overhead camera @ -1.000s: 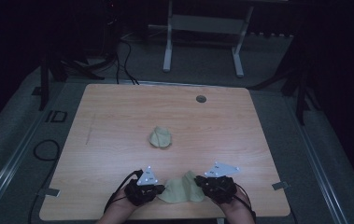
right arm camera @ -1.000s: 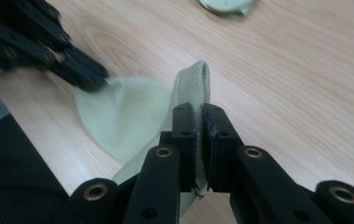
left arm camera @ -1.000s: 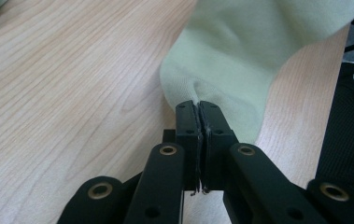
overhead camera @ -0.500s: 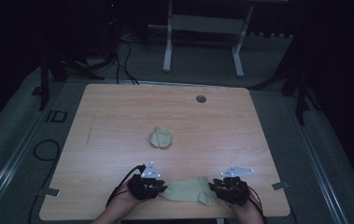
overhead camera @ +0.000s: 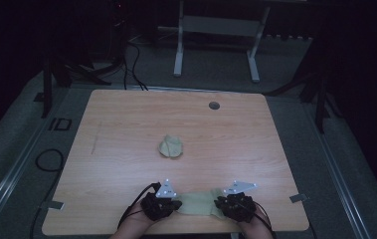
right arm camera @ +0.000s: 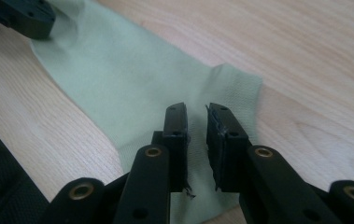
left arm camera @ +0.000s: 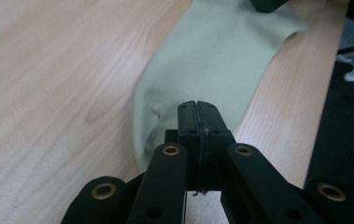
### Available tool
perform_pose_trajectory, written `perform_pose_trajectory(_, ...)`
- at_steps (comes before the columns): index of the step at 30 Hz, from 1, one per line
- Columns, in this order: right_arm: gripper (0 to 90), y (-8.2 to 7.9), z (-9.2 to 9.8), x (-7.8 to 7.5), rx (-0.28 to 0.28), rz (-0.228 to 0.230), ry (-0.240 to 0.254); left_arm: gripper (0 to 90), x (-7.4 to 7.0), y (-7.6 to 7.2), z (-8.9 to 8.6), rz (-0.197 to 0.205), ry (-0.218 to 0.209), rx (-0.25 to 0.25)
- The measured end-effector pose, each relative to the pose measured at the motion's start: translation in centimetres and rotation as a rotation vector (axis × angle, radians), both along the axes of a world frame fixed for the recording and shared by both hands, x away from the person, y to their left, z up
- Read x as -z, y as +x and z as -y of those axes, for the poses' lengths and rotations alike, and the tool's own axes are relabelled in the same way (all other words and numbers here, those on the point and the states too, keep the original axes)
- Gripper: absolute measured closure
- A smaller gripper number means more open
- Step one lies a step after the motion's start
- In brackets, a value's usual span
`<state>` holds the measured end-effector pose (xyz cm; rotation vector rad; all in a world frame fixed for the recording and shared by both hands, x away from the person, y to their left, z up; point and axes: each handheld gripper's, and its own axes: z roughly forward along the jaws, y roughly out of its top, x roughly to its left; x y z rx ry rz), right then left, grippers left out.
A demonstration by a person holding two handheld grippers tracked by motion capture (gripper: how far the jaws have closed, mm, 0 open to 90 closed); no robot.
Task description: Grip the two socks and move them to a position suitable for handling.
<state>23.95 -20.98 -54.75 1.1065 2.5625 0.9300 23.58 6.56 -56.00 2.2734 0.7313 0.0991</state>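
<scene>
Lying flatter, sock [overhead camera: 197,203] stretched between spread claws.

sock [overhead camera: 199,203] stretched flatter; grippers spread wider apart

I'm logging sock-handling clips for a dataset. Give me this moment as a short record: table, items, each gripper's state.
table: light wood tabletop
flat sock: pale green, spread along the near edge, between the two grippers
second sock: bunched near the table's middle, untouched
left gripper: jaws together, over one end of the flat sock; cloth between them not discernible
right gripper: jaws slightly apart, just been closing, above the sock's other end, no cloth pinched
</scene>
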Motion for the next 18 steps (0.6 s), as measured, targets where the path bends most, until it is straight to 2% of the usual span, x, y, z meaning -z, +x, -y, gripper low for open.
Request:
perform_pose_trajectory(2, 77.6, 0.0, -0.2, 0.4, -0.012, -0.007, -0.022, 89.1, 0.2, 0.0, 0.0, -0.004, 0.008, -0.003)
perform_pose_trajectory(4, 77.7, 0.0, 0.0, 0.5, -0.014, -0.004, -0.014, 89.1, 0.4, -0.1, -0.2, -0.011, 0.001, -0.004)
perform_pose_trajectory(10, 76.7, -0.4, 0.9, 0.4, -0.044, 0.011, -0.048, 89.1, 0.5, -1.0, -0.2, -0.016, -0.017, 0.001)
perform_pose_trajectory(15, 76.6, -0.4, 1.5, 0.4, -0.039, 0.010, -0.042, 89.0, 0.7, -1.0, -0.1, -0.023, -0.037, 0.001)
perform_pose_trajectory(18, 76.6, -0.5, 1.4, 0.4, -0.043, 0.015, -0.052, 89.0, 0.7, -0.9, 0.0, -0.024, -0.032, 0.007)
